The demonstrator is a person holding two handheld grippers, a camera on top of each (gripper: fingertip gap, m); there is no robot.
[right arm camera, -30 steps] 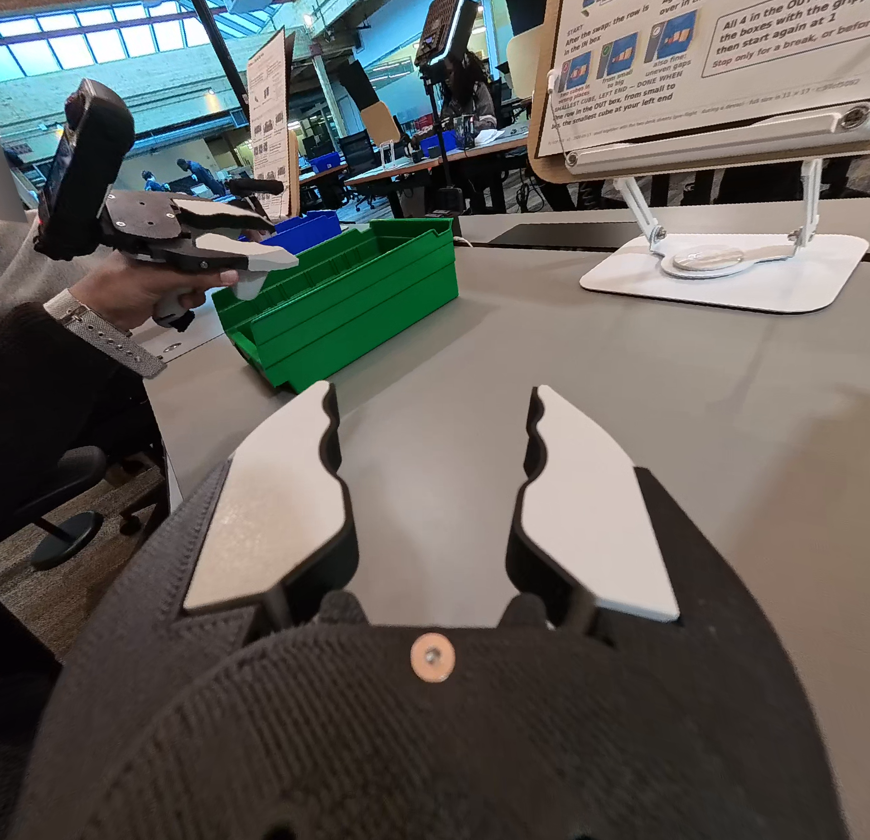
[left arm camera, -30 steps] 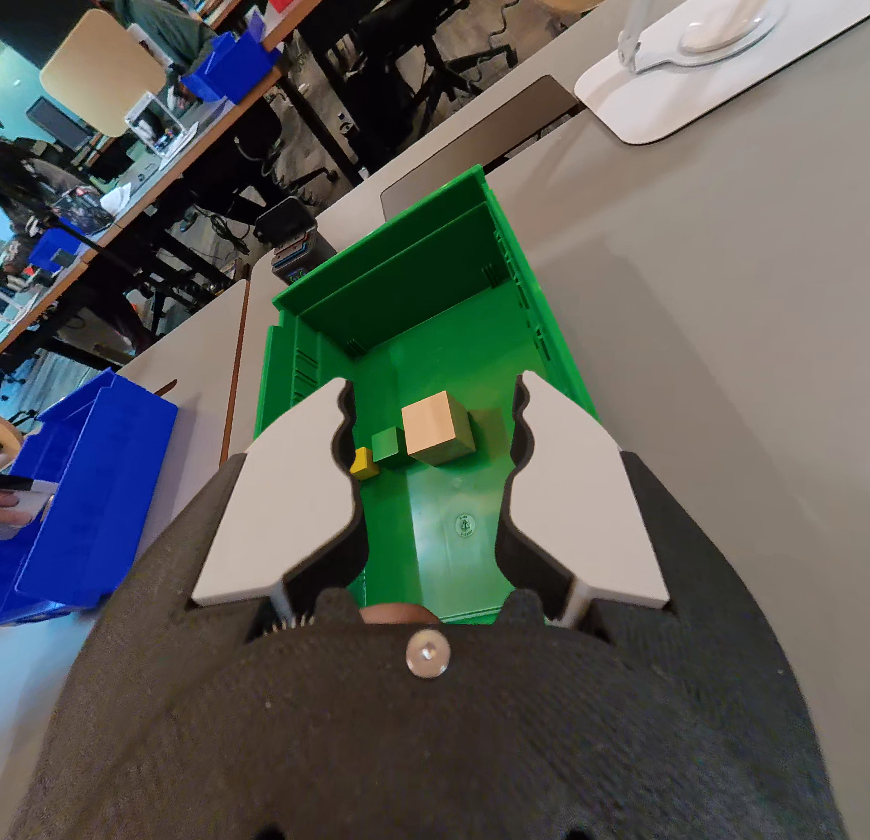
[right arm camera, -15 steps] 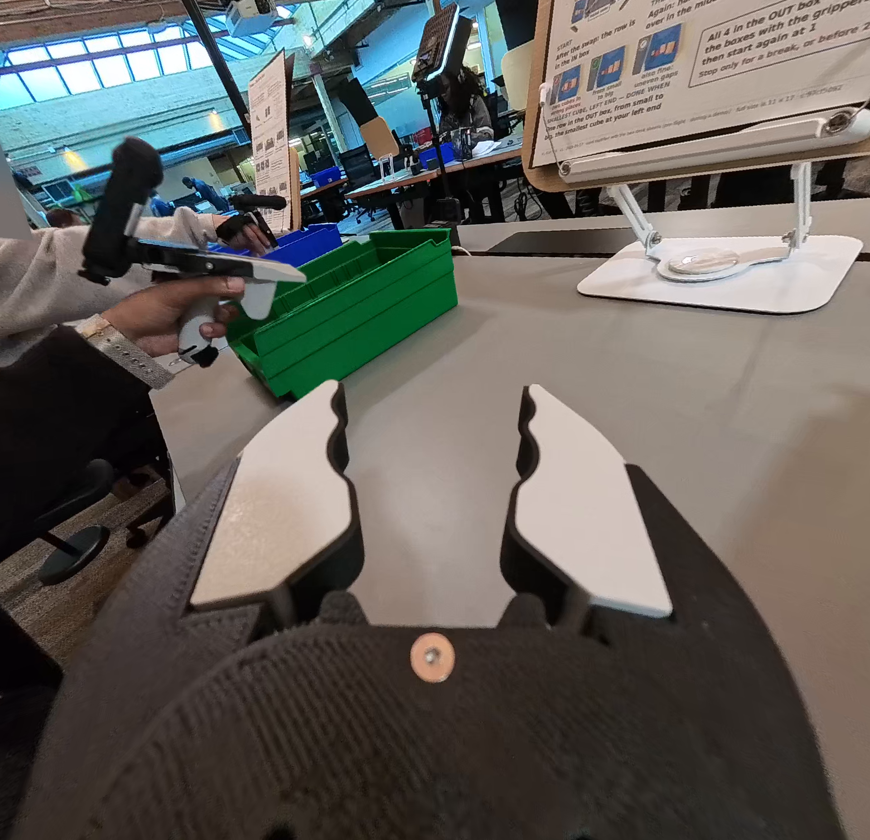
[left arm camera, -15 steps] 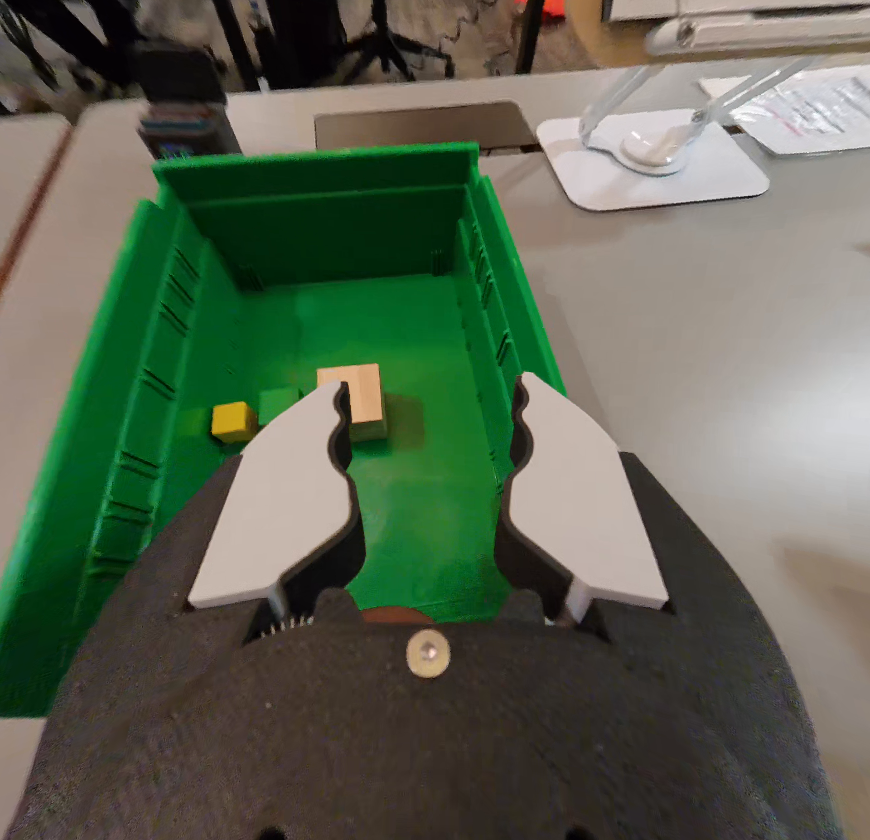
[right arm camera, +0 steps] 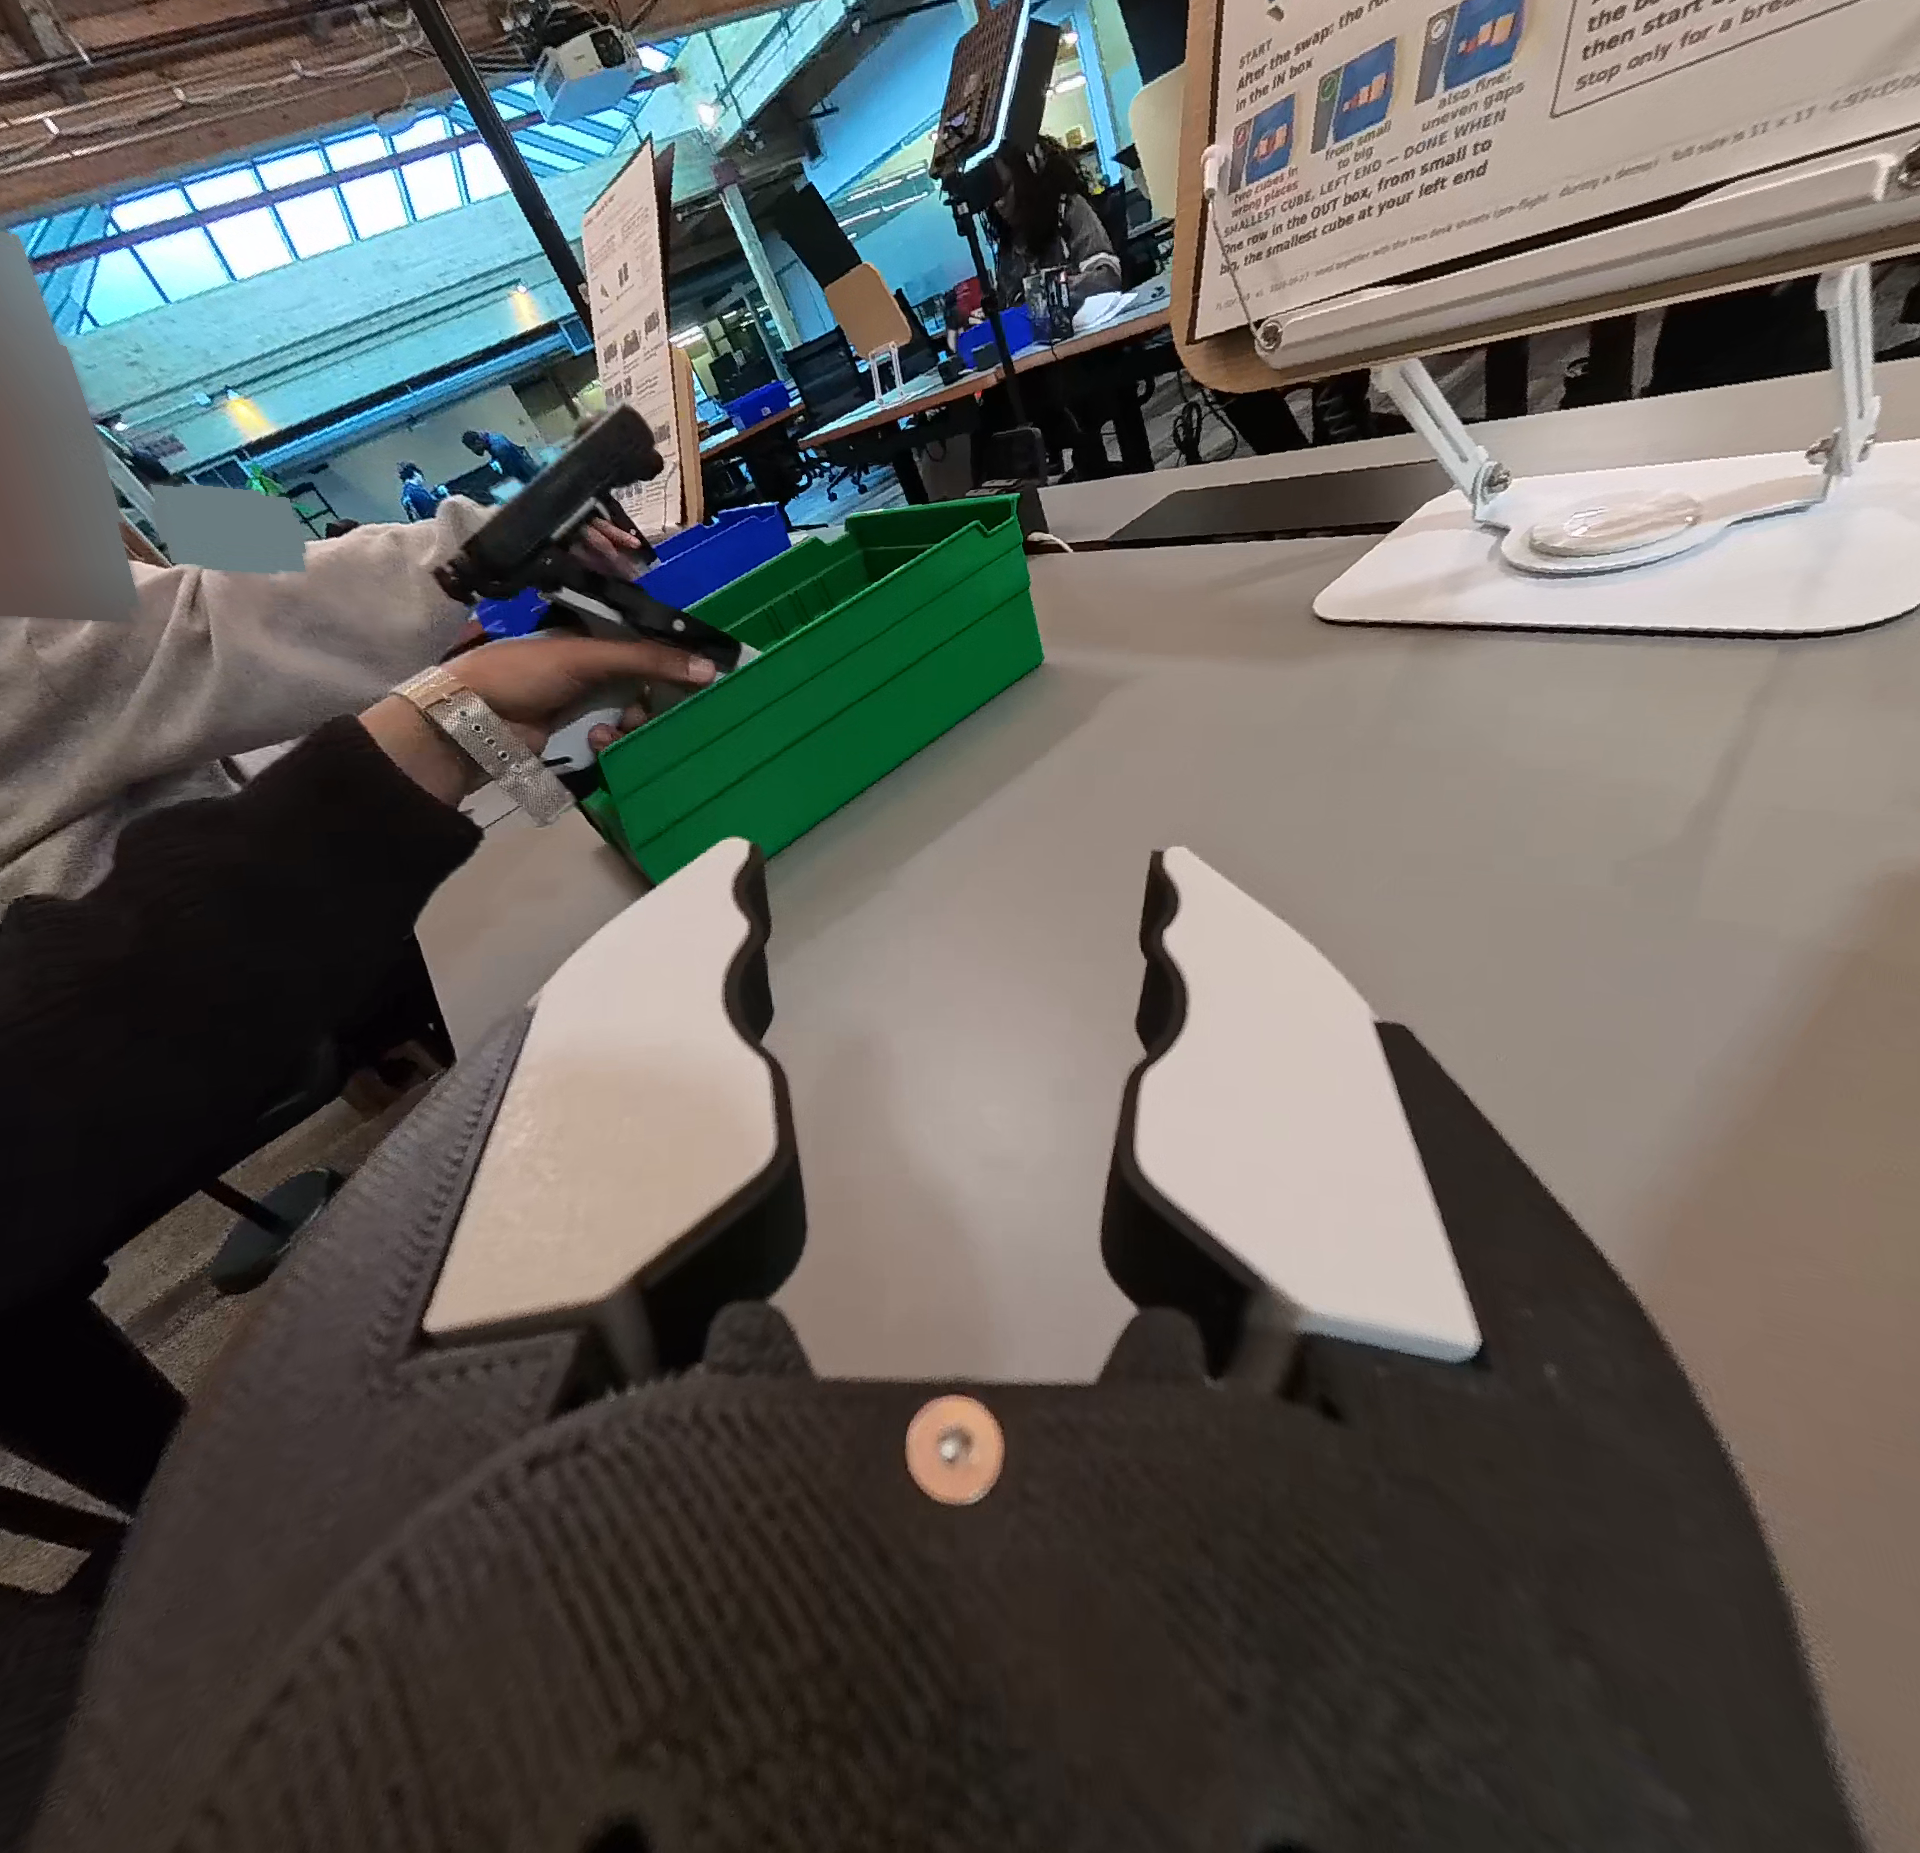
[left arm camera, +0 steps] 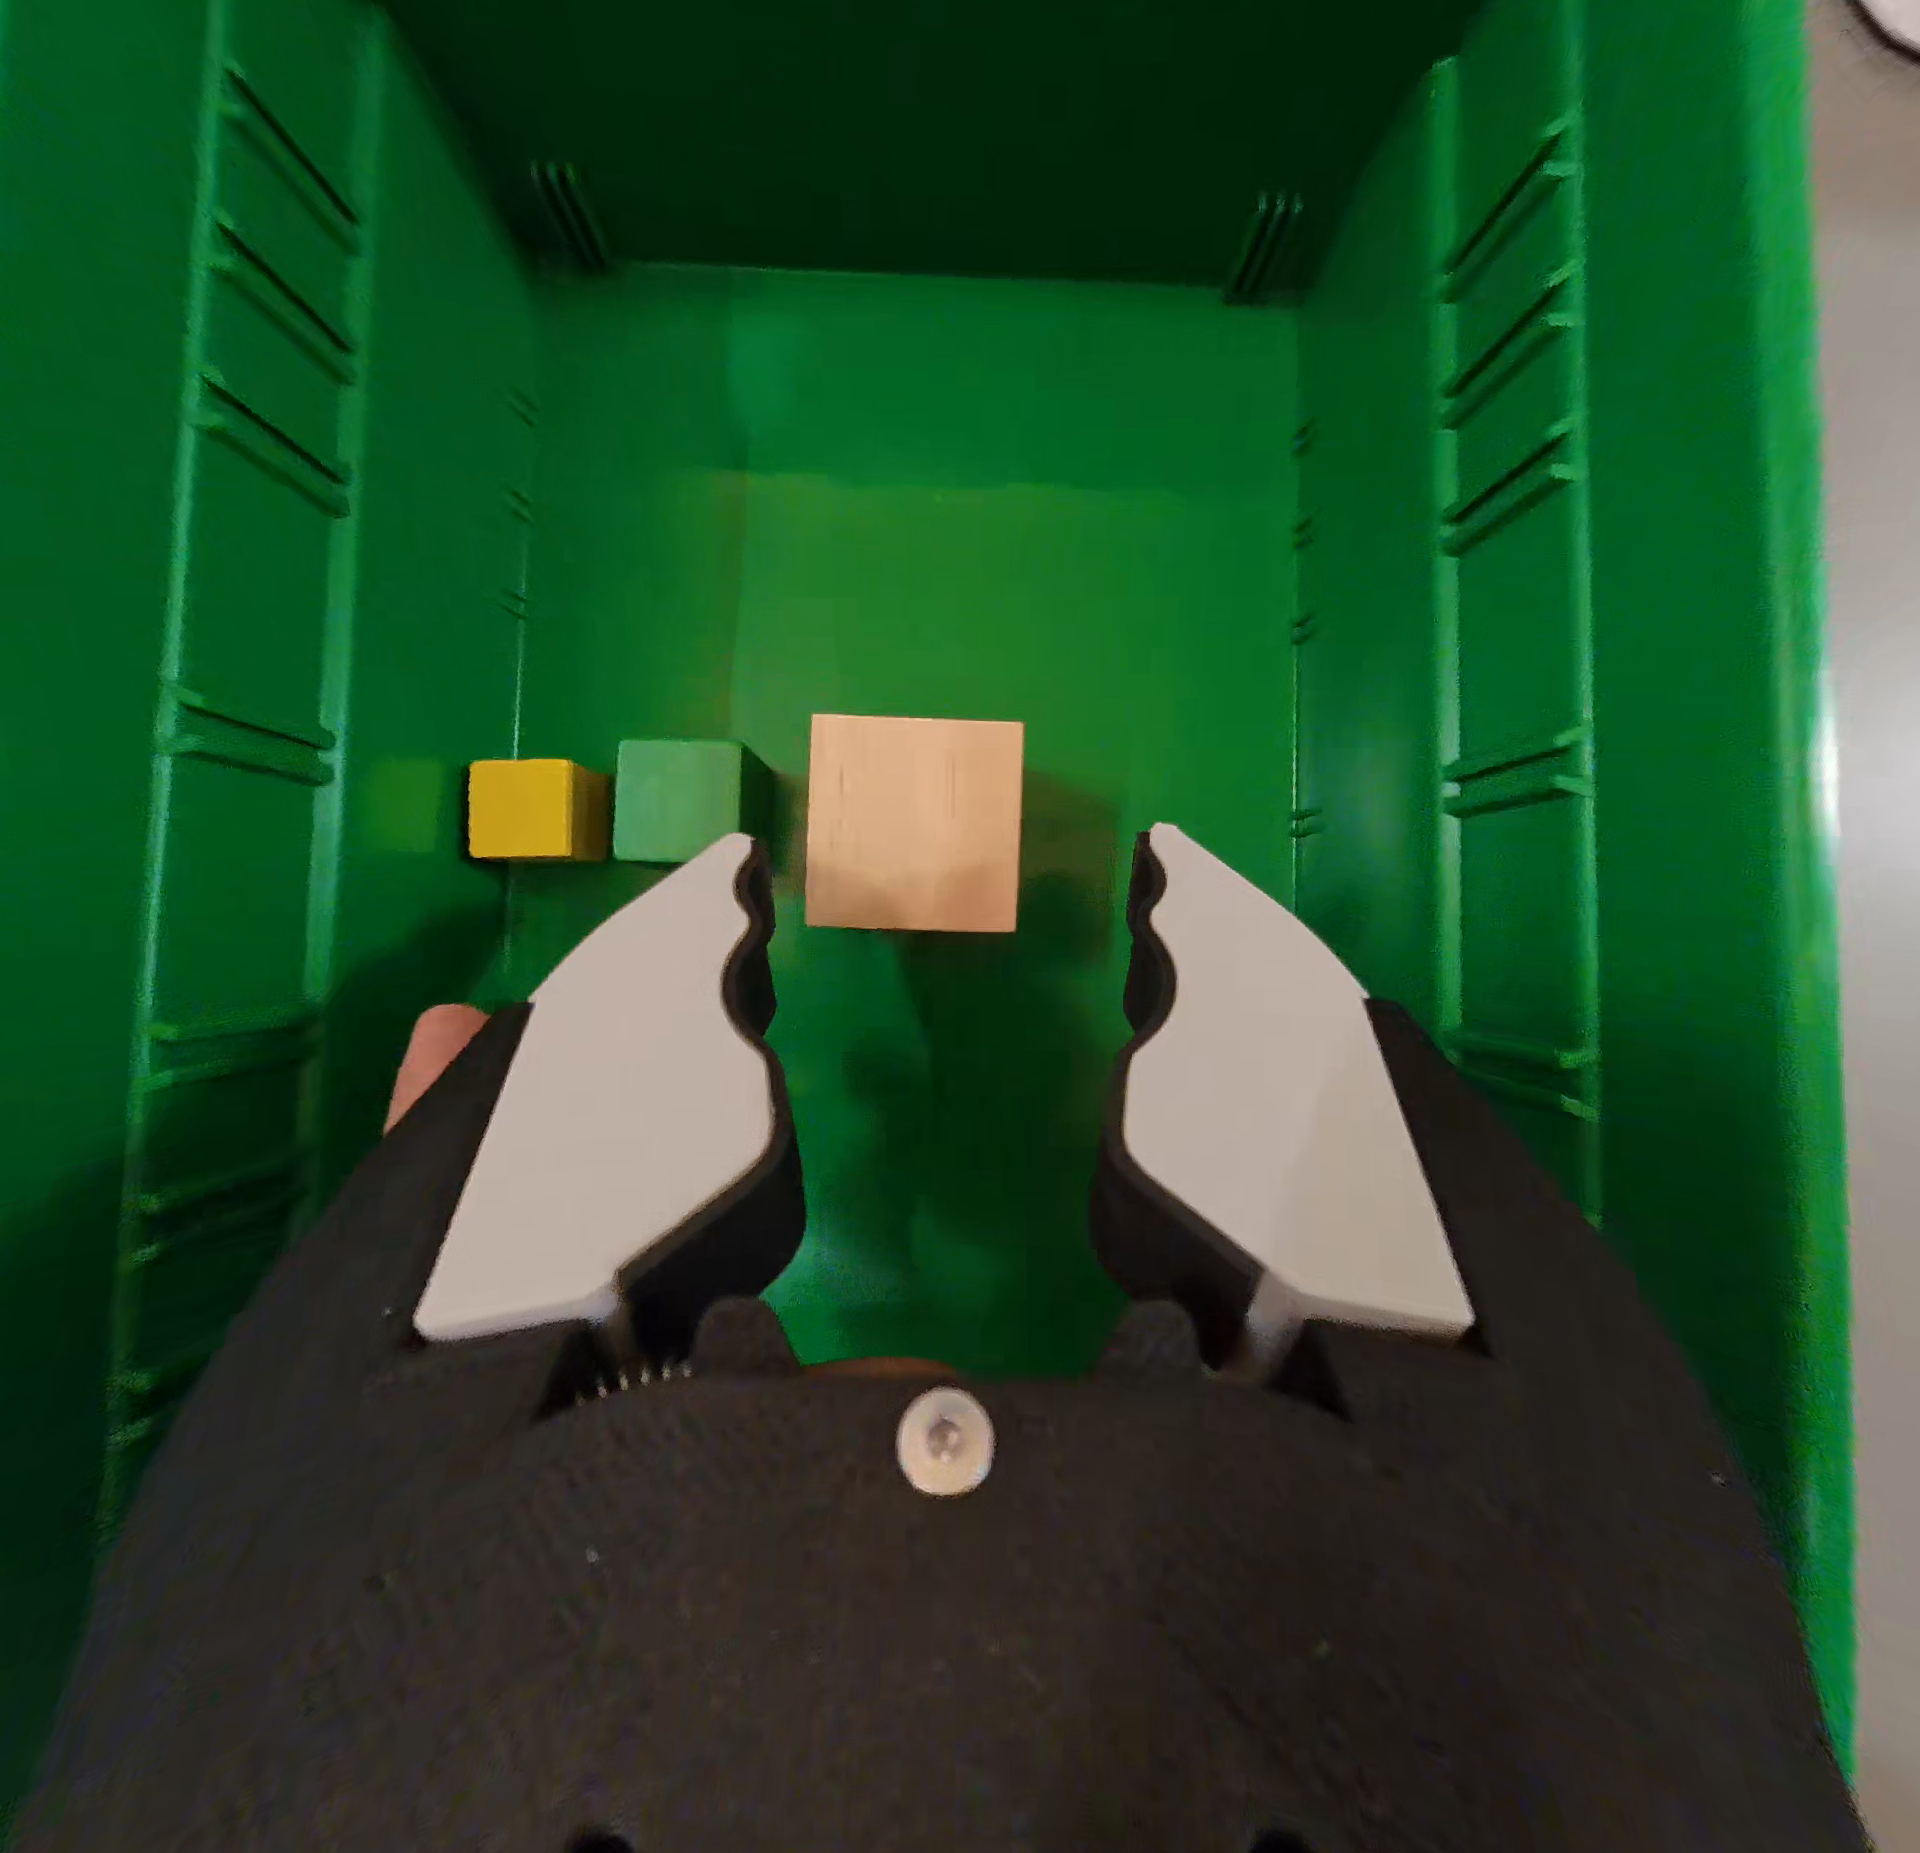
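A green bin (left arm camera: 1507, 660) fills the left wrist view. On its floor stand in a row a small yellow cube (left arm camera: 525, 808), a green cube (left arm camera: 681, 801) and a larger pale wooden cube (left arm camera: 912, 822). My left gripper (left arm camera: 948, 853) is open and empty, pointing down into the bin just above the wooden cube. My right gripper (right arm camera: 954, 860) is open and empty, low over the grey table (right arm camera: 1455, 920). In the right wrist view the green bin (right arm camera: 831, 702) sits at the left, with the left gripper (right arm camera: 665, 629) dipping into it.
A white stand (right arm camera: 1621, 567) holding an instruction board (right arm camera: 1558, 120) is at the back right of the table. A blue bin (right arm camera: 707, 562) lies beyond the green one. The person's arm (right arm camera: 208, 868) reaches in from the left. Other desks and people are far behind.
My left gripper has swung over the green bin and lowered into it, ending above the wooden cube. My right gripper has barely moved. Both stay open.
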